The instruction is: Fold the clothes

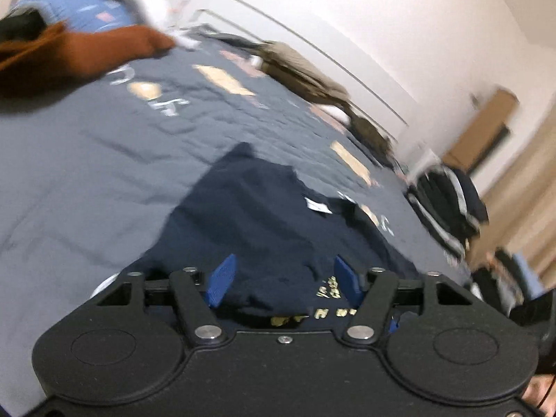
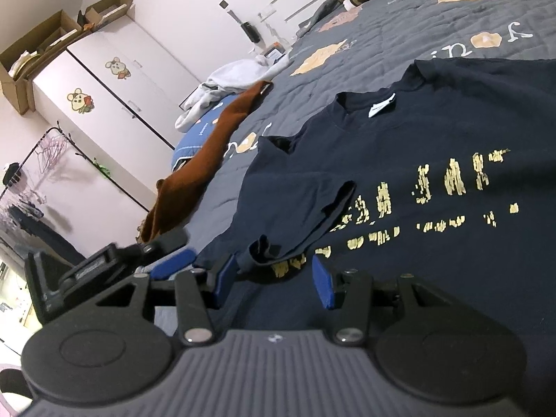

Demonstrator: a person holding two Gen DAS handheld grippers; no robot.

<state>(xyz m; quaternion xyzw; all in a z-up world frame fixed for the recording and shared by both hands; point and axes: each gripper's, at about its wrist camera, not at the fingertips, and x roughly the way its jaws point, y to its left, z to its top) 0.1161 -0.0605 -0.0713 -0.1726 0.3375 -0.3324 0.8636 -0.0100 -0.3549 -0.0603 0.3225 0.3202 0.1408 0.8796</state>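
Both grippers, left [image 1: 283,285] and right [image 2: 274,279], hover with fingers parted over the navy T-shirt [image 2: 399,180]; its hem is cut off, left view blurred.

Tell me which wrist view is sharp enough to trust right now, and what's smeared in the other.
Right wrist view: sharp; the navy T-shirt, its gold print and white neck label read clearly, with fisheye bending at the edges. Left wrist view: motion-blurred; the brown garment, bedspread lettering and far wall are streaked, though the left hand-held gripper itself stays crisp.
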